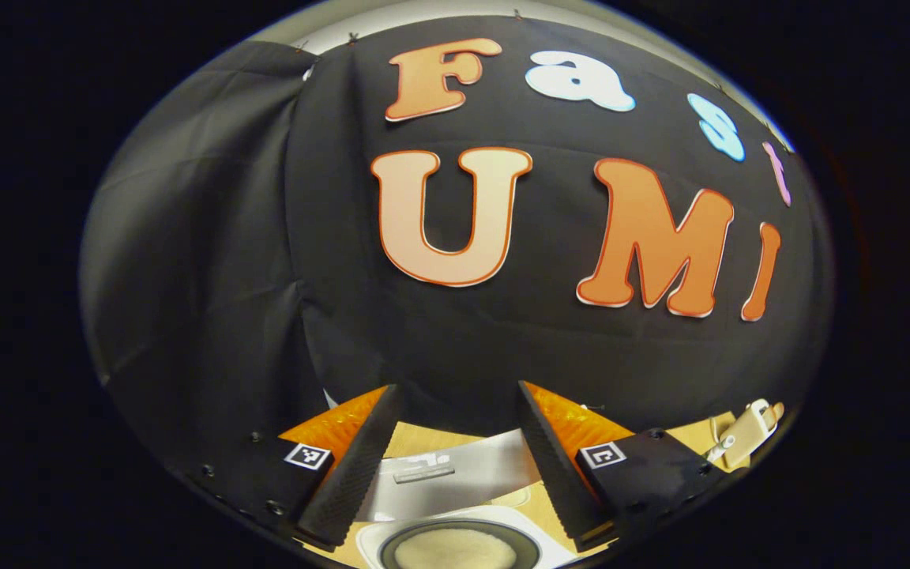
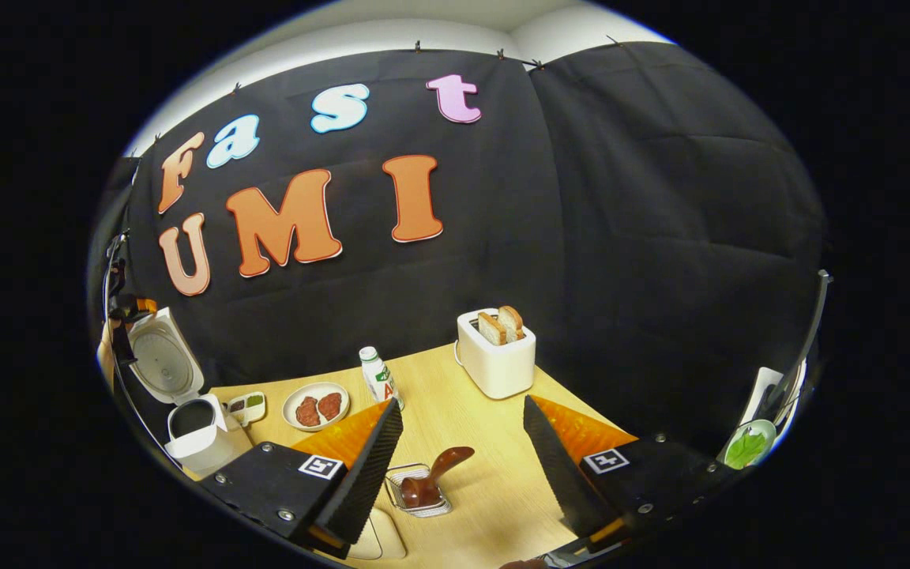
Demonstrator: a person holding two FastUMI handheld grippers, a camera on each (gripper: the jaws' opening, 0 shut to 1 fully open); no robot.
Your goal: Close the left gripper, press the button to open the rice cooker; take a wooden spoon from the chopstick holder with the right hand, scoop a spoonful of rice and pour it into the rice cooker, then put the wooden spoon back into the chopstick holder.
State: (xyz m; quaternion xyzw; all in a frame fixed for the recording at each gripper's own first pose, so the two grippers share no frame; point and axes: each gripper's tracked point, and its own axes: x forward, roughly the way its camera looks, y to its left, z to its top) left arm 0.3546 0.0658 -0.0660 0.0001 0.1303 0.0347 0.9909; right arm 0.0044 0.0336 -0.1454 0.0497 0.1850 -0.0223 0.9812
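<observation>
Left gripper view: the left gripper is hovering above the table with its jaws standing apart, gripping nothing. Below and between them, the rice cooker is sitting with its lid up; the dark inner pot is showing a pale, grainy surface at the near edge. Far right on the table, a light tan object is lying; what it is cannot be told.

Right gripper view: the right gripper is hovering over the table, jaws apart and empty. Between them, a wire chopstick holder is sitting near, with the wooden spoon resting in it, handle slanting up to the right. Far left, the rice cooker is standing open, lid tipped back. Beside it are lying a small dish and a plate with two reddish pieces; a bottle is standing just right of the plate. Farther back, a toaster is holding bread slices. At the far right edge, a bowl with something green is sitting.
</observation>
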